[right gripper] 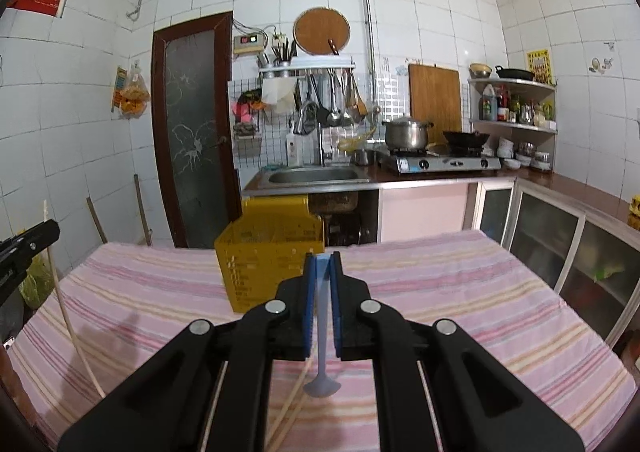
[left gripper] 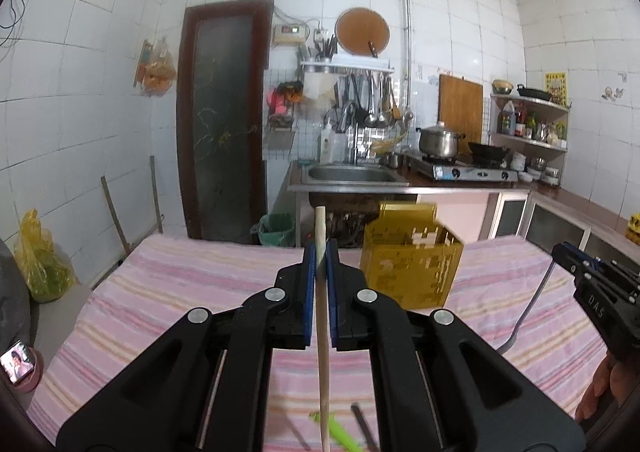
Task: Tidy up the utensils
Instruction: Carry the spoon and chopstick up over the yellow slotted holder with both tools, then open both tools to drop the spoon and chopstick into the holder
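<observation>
My left gripper is shut on a pale wooden chopstick that stands nearly upright between its blue pads, above the pink striped tablecloth. A yellow slotted utensil basket stands just beyond it to the right. My right gripper is shut on the handle of a light blue spoon, whose bowl hangs down. The basket is ahead of it on the left. The left gripper and its chopstick show at the left edge there. A green utensil and a dark one lie on the cloth.
Another pale chopstick lies on the cloth under the right gripper. Behind the table are a steel sink, a gas stove with pots, and glass-front cabinets along the right. A phone rests at the left.
</observation>
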A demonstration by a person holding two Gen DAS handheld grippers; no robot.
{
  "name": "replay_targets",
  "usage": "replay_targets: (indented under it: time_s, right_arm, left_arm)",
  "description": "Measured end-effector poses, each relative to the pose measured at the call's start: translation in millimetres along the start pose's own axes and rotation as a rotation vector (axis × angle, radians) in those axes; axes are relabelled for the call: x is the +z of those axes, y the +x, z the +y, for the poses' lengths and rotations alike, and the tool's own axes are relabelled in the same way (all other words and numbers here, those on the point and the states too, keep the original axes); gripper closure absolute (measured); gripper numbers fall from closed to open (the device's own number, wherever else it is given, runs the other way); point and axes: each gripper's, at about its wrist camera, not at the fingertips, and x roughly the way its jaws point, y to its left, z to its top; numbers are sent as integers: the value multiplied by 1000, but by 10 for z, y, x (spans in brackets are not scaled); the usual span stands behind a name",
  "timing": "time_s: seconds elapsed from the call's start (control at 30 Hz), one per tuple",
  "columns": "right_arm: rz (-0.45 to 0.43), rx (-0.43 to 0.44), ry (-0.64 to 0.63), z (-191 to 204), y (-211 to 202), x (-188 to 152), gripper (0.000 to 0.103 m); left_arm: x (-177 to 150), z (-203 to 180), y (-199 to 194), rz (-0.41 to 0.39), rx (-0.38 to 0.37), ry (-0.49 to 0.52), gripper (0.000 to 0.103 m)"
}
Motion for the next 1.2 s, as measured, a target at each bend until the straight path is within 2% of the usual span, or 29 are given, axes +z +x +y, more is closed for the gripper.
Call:
replay_targets:
  time_s: [0.1,0.3,0.43,0.57,0.77,0.97,1.1,1.2]
  right_arm:
    - [-27,5,-3,12,44,171,96]
    - [-89,11,3,-8,243,758,96]
    - [-130,8,-16,64,410,1074,96]
    - [-139,17,-25,142,719,1330,96]
    - [-97,24,-14,172,1301,1355,96]
    - [-11,38,5,144,1835,1031,96]
    - [60,39,13,109,2116,773,96]
    - [108,26,6,86,2181,700,94]
  left_arm:
    - [213,-29,97,-29,-21,-17,99]
    - [820,-184,398,-130,-68,-53,99]
    - [1204,-331,706,-184,-89,-81,99]
    - [1419,-520,1082,-217,-97,-73,99]
    - [1378,-738,1801,-201,-84,-52,99]
    - [1004,-753,2492,-89,-63,-57,99]
    - [776,-709,2651,-30,-49,-41,99]
    - [753,-602,2616,6,-44,-45,99]
